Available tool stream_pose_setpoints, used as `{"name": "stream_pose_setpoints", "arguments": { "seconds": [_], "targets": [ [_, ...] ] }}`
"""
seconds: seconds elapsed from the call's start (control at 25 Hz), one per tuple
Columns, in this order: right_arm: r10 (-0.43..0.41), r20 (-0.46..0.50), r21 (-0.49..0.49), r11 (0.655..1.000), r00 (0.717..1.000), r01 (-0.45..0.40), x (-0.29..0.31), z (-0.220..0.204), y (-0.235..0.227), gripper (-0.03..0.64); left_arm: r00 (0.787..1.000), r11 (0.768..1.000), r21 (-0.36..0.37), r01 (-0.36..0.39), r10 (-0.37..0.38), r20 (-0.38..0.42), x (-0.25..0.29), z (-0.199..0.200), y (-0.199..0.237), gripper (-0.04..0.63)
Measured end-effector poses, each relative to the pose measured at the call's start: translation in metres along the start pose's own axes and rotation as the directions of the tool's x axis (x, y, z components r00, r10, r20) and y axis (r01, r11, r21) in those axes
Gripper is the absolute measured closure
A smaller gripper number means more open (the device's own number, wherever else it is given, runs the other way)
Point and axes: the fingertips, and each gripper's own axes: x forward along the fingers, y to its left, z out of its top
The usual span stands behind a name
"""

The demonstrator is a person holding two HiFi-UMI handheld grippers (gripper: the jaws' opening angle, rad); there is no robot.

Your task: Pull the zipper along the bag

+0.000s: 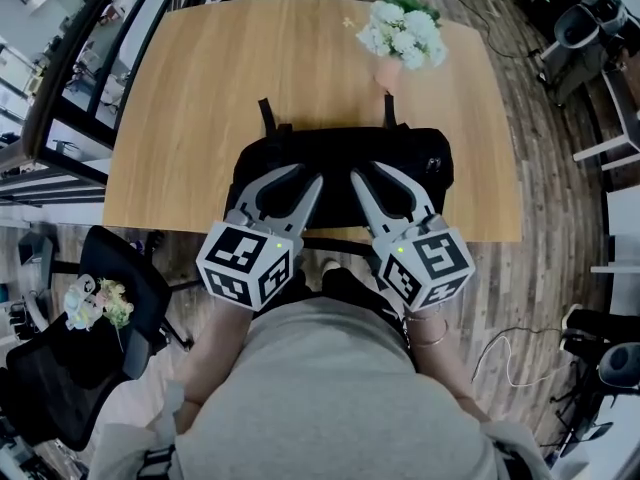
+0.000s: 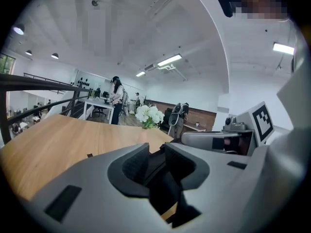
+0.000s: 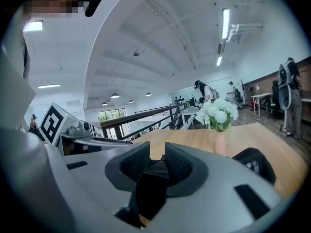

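A black bag point(image 1: 425, 158) lies flat at the near edge of the wooden table point(image 1: 250, 78), with two straps pointing away from me. Both grippers hover over its middle, side by side. In the head view the left gripper point(image 1: 311, 175) and the right gripper point(image 1: 368, 172) point their tips toward each other. In the left gripper view the left gripper point(image 2: 156, 152) has a narrow gap between its ribbed pads, with black bag fabric showing in and below it. The right gripper point(image 3: 157, 152) stands the same way, and a corner of the bag point(image 3: 252, 164) shows to its right. I cannot make out the zipper pull.
A pink vase of white flowers point(image 1: 403, 36) stands at the far right of the table, behind the bag. Beside my left leg is a black chair point(image 1: 120, 268) with a small bouquet point(image 1: 92, 303). A person point(image 2: 116, 98) stands at a distant desk.
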Motion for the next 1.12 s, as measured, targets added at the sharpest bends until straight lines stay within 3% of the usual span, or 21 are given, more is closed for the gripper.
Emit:
{"name": "stream_pose_setpoints", "arguments": {
  "seconds": [0.4,0.76,1.12],
  "targets": [
    [0.003,-0.008,-0.005,1.000,1.000,-0.003,0.003,-0.006,0.013,0.611,0.997,1.000,0.023,0.005,-0.004,-0.071,-0.002,-0.013,0.006,0.546],
    [0.052,-0.027,0.013,0.999,0.998,-0.051,0.001,-0.018,0.022,0.611,0.993,0.999,0.027,0.032,-0.029,-0.116,0.001,-0.027,0.001,0.560],
    [0.028,-0.086,0.034,0.999,0.996,-0.025,0.004,-0.035,0.017,0.611,0.988,0.999,0.034,0.029,-0.023,-0.153,0.003,-0.036,0.000,0.566]
  ]
}}
